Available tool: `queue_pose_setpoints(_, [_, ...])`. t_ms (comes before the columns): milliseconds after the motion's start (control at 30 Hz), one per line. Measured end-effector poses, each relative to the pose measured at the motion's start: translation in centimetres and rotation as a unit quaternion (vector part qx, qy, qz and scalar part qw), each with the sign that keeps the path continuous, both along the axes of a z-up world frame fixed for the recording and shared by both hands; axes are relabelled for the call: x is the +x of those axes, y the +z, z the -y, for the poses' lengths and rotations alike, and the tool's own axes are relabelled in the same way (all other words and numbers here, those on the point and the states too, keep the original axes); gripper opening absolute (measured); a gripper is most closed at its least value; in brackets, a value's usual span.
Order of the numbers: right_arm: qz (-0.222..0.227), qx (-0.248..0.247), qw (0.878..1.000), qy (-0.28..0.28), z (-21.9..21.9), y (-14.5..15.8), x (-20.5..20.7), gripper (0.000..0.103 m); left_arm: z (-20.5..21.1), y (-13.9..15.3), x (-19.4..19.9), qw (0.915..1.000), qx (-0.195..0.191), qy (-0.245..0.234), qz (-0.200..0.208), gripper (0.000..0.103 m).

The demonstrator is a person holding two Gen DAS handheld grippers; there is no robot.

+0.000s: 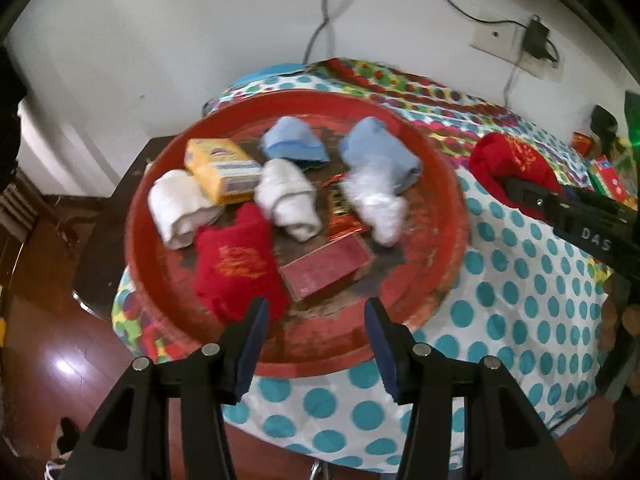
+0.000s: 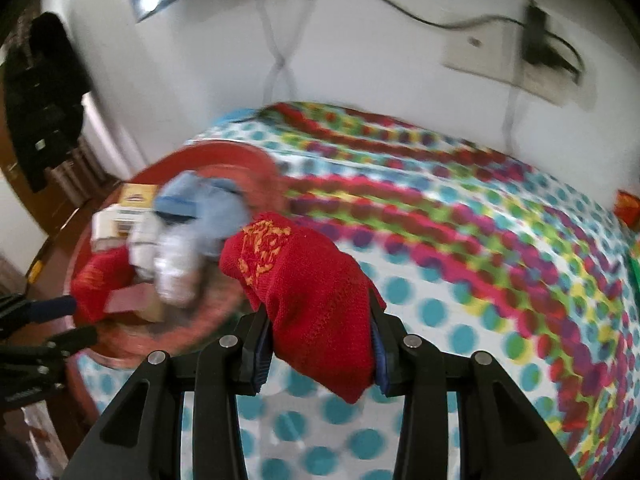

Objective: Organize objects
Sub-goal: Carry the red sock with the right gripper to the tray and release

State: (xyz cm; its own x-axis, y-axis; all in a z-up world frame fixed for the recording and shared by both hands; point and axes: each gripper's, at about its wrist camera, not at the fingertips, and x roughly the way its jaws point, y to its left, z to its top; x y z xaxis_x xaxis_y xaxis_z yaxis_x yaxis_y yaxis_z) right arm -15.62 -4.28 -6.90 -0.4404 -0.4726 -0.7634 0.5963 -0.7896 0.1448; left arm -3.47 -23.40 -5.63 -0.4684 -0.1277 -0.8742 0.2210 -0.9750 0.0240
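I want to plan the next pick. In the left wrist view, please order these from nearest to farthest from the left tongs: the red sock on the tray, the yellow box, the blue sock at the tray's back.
1. Red sock: front left, beside the left tongs.
2. Yellow box: middle left of the tray.
3. Blue sock: back, centre.

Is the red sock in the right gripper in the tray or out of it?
Out. The right gripper is shut on the red sock, holding it over the polka-dot cloth, beside the red tray.
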Motion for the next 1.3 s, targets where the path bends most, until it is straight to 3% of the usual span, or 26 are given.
queue_pose_setpoints(300, [0.012,0.012,0.999,0.048,7.1,0.2,1.9,0.038,2.8,0.4,1.6,0.9992,0.003,0.037,-0.014,0.051])
queue_pose_setpoints(733, [0.018,0.039,0.998,0.039,14.2,-1.3,1.3,0.038,6.6,0.0,3.2,0.9947,-0.016,0.102,-0.004,0.051])
queue_pose_setpoints(933, [0.014,0.054,0.998,0.022,16.3,-1.7,0.3,0.039,7.9,-0.2,3.6,0.9929,-0.007,0.118,-0.003,0.051])
queue_pose_setpoints(1300, [0.0,0.068,0.998,0.009,17.4,-1.5,1.2,0.05,8.6,-0.4,3.7,0.9907,-0.002,0.136,0.006,0.051])
